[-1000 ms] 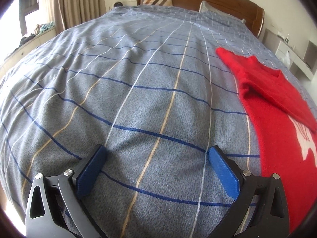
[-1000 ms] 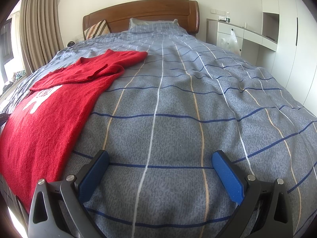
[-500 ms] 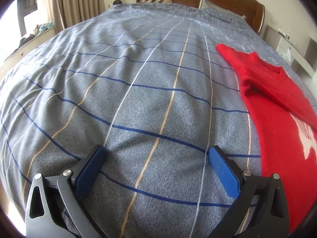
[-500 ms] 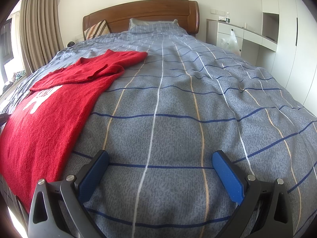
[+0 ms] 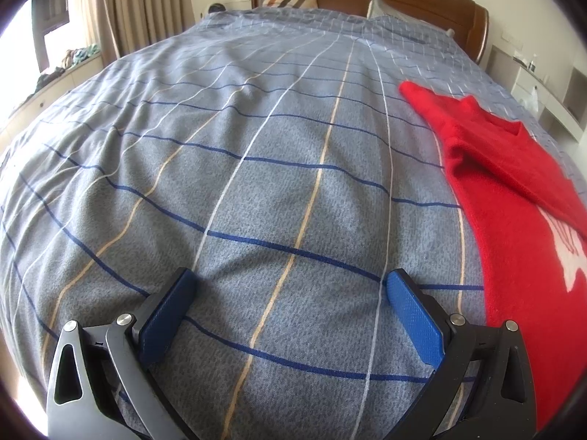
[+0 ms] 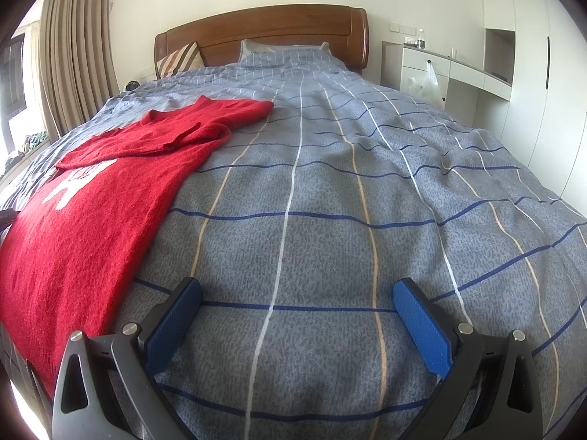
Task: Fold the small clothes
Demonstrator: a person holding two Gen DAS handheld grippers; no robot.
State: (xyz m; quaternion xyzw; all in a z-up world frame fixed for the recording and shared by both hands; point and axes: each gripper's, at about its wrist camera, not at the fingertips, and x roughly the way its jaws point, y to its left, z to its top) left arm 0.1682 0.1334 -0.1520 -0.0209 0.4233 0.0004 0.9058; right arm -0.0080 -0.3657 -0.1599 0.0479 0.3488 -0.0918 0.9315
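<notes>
A red knitted sweater [image 5: 513,198] with a white motif lies flat on the bed, one sleeve folded across its chest. It fills the right side of the left wrist view and the left side of the right wrist view [image 6: 95,198]. My left gripper [image 5: 290,286] is open and empty over bare bedspread, left of the sweater. My right gripper [image 6: 297,293] is open and empty over bare bedspread, right of the sweater. Neither gripper touches the sweater.
The bed has a grey-blue checked bedspread [image 6: 367,183], a wooden headboard [image 6: 264,33], a striped cushion [image 6: 179,60] and a pillow [image 6: 282,49]. Curtains [image 5: 146,3] and a window ledge stand at the left, white cabinets [image 6: 451,73] at the right.
The left wrist view has shifted slightly, with the headboard a bit higher in frame. The right gripper and the sweater have not moved.
</notes>
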